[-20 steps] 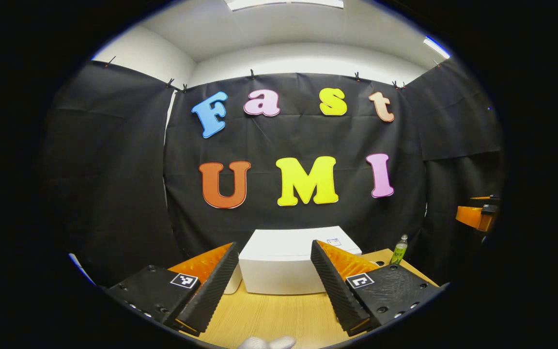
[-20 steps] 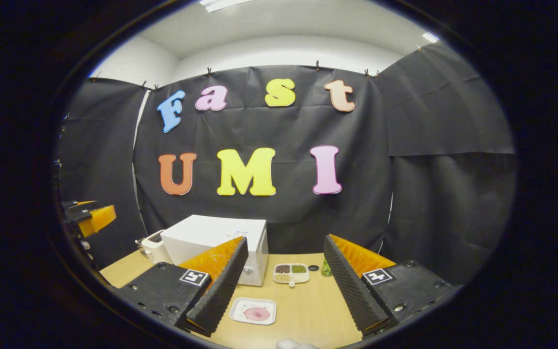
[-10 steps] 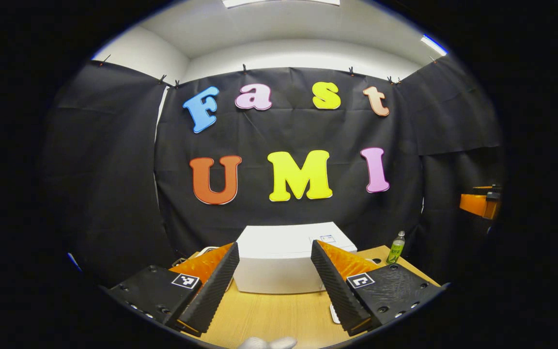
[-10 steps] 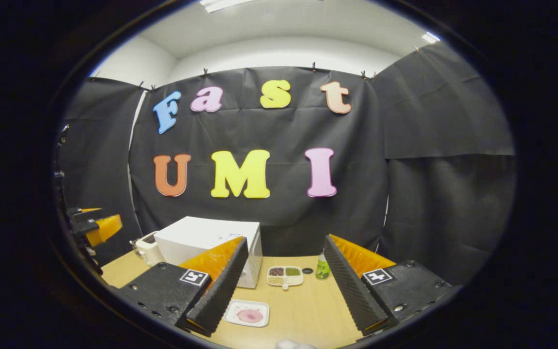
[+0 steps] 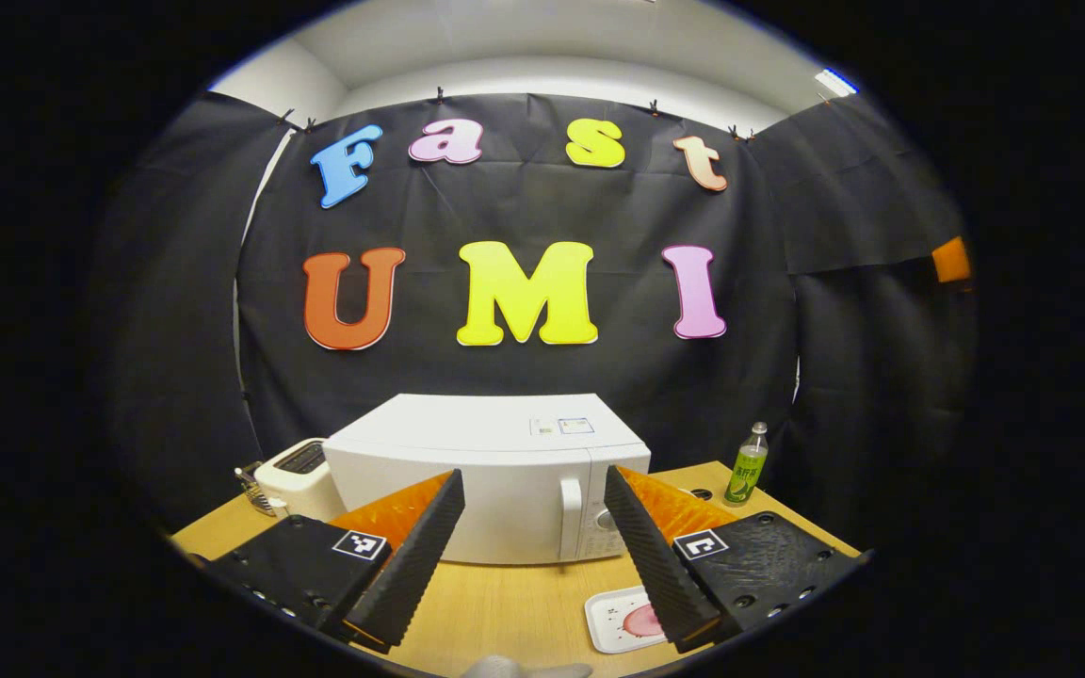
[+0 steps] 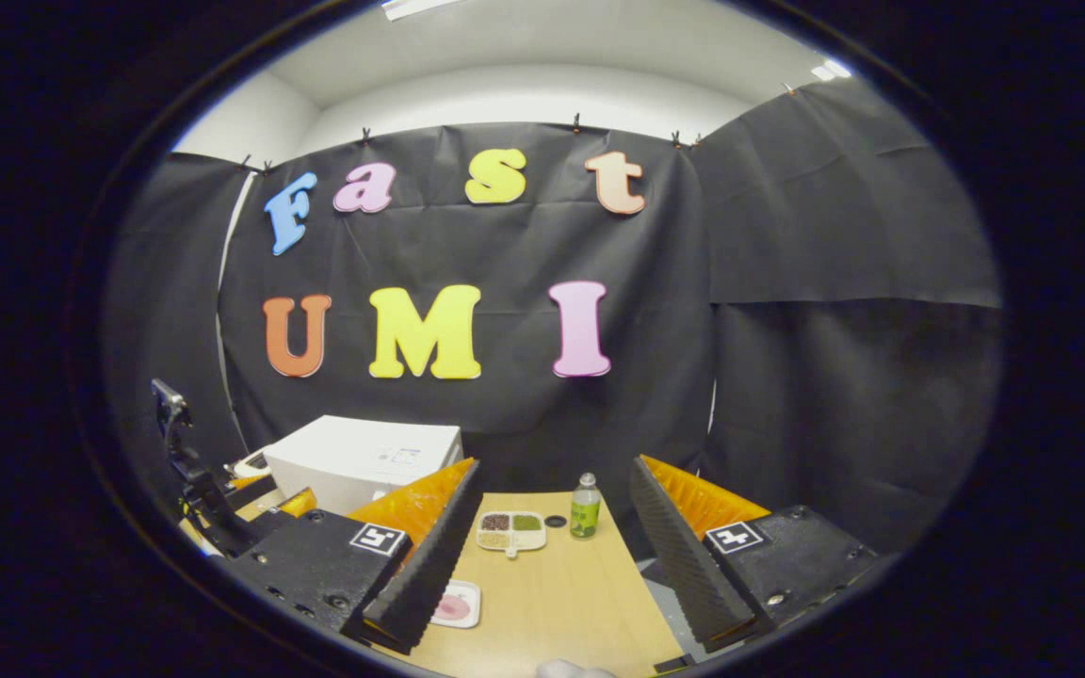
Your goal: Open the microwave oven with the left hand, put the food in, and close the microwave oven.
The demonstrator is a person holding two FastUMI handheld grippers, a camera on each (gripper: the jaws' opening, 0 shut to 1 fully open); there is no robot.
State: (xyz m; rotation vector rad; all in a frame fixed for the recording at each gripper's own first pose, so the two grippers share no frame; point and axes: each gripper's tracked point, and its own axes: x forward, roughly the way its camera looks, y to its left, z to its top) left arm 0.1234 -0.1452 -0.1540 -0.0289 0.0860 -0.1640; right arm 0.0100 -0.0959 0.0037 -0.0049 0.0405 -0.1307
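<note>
Microwave oven (image 5: 491, 476) sits toward the back of the desk (image 5: 505, 612), door shut, its vertical handle (image 5: 569, 518) on the right side of the front beside the control knobs. Left gripper (image 5: 531, 551) is held low over the near edge of the desk, fingers spread wide with nothing between them, and the oven front falls in the gap; judged as an approach line toward the handle, spread to take it. No contact yet: the oven is well apart from the fingertips. Food: a pink piece on a small white plate (image 5: 620, 619) lying near the front edge of the desk, in front of the oven's right end, just beside the left gripper's right finger in the left gripper view; in the right gripper view the same plate (image 6: 456, 605) peeks out beside that gripper's left finger. Right gripper (image 6: 552, 551) also spread and empty, held over the right part of the desk, probably waiting to take the plate once the door is open. Toward the back edge stand a divided dish (image 6: 510, 530) of grains and a green bottle (image 6: 585, 507); a toaster (image 5: 293, 476) stands at the oven's left. Step in hand, by my reading: opening, not yet begun.
</note>
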